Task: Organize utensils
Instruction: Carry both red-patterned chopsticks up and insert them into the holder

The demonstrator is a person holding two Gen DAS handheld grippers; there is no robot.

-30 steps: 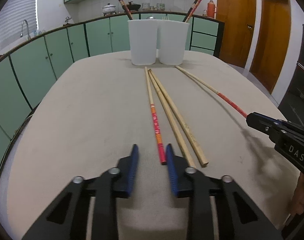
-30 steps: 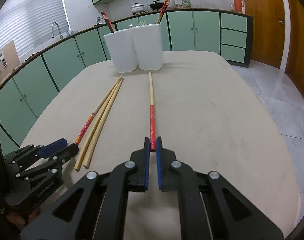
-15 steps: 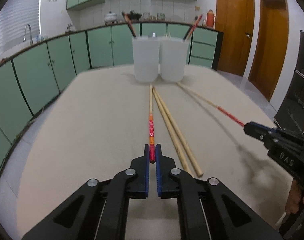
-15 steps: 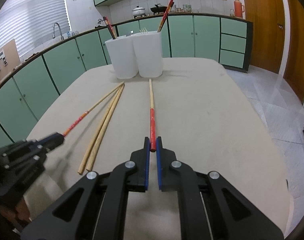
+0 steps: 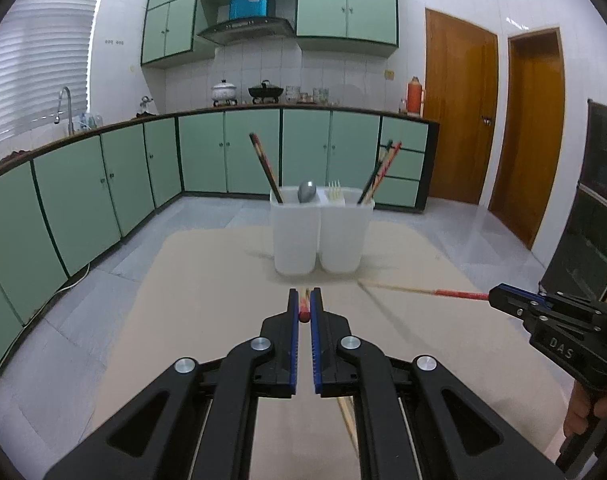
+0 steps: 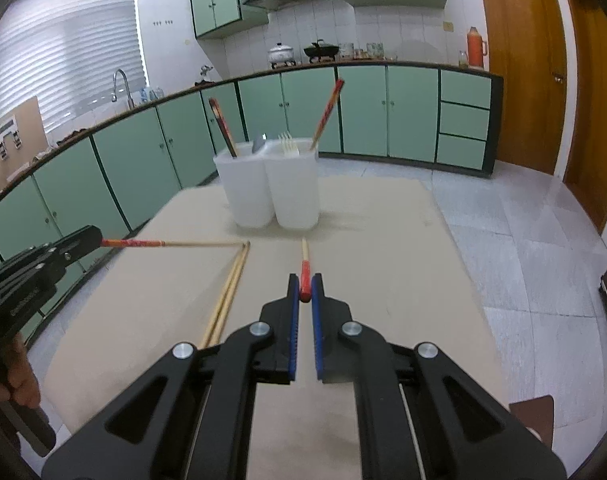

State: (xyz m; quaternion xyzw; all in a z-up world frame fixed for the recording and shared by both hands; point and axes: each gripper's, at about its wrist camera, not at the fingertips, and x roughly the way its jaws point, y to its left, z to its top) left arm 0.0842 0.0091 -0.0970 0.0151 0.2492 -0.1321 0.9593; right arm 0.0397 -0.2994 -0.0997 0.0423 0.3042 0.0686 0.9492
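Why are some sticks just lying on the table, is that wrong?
A bit. Two plain chopsticks lie loose on the table, while others stand in the white bins. The left tongs and right tongs each hold a red-ended chopstick. Nothing looks spilled or broken.

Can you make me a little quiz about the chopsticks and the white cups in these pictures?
1. True or false: the left gripper and the right gripper each pinch one red-ended chopstick.
2. How many plain wooden chopsticks lie on the table?
A) two B) four C) none
3. Fill in: the pale fork stands in the ____ white cup, as the right wrist camera sees the two cups.

Key: 1 true. 2 A. 3 right.
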